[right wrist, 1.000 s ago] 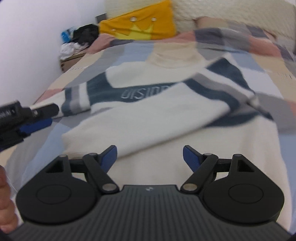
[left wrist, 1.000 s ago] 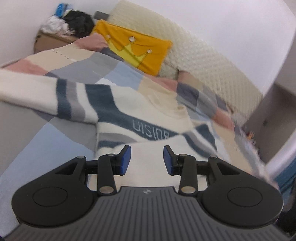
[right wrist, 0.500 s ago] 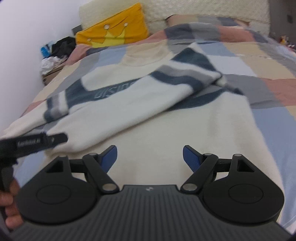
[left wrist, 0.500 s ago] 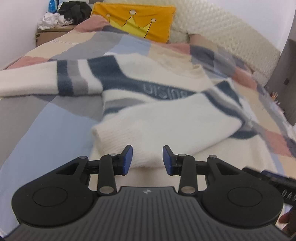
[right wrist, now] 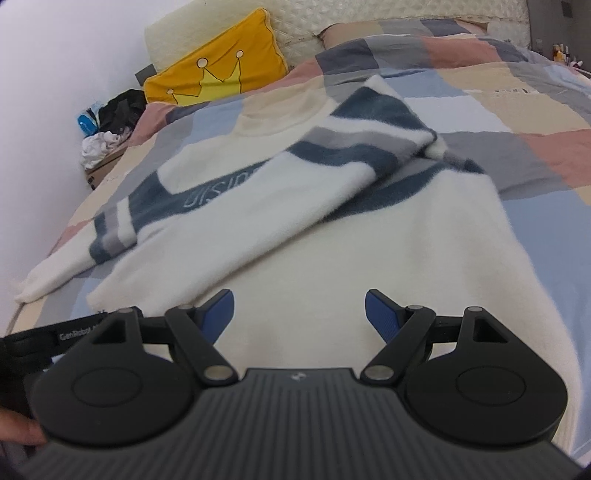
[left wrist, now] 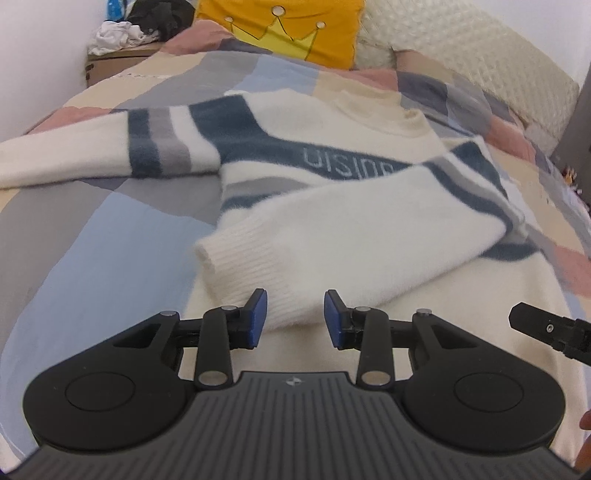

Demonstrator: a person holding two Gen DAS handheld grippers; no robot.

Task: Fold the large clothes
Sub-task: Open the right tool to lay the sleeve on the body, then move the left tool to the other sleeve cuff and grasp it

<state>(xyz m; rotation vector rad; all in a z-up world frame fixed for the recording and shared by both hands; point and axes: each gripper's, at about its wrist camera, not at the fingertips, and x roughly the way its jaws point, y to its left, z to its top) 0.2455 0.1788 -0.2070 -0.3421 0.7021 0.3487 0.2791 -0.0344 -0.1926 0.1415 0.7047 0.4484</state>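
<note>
A cream sweater (left wrist: 369, 236) with navy and grey stripes lies face up on the patchwork bedcover (left wrist: 92, 258). One sleeve is folded across its chest, and the ribbed cuff (left wrist: 258, 273) ends just ahead of my left gripper (left wrist: 295, 314). That gripper's blue pads stand apart on either side of the cuff's edge without pressing it. The other sleeve (left wrist: 55, 158) stretches out flat to the left. My right gripper (right wrist: 299, 310) hovers wide open over the sweater's (right wrist: 369, 258) plain lower body, nothing between its fingers. Its tip (left wrist: 546, 325) shows at the right of the left wrist view.
A yellow crown pillow (left wrist: 291, 29) and a cream quilted headboard (left wrist: 461, 48) lie at the far end of the bed. A cardboard box with a pile of clothes (left wrist: 122, 33) stands by the white wall. A hand (right wrist: 18, 428) shows at the lower left.
Both grippers have come down and drawn back toward the sweater's lower half. The folded sleeve's cuff now sits right at my left fingertips. The jaws look unchanged.
</note>
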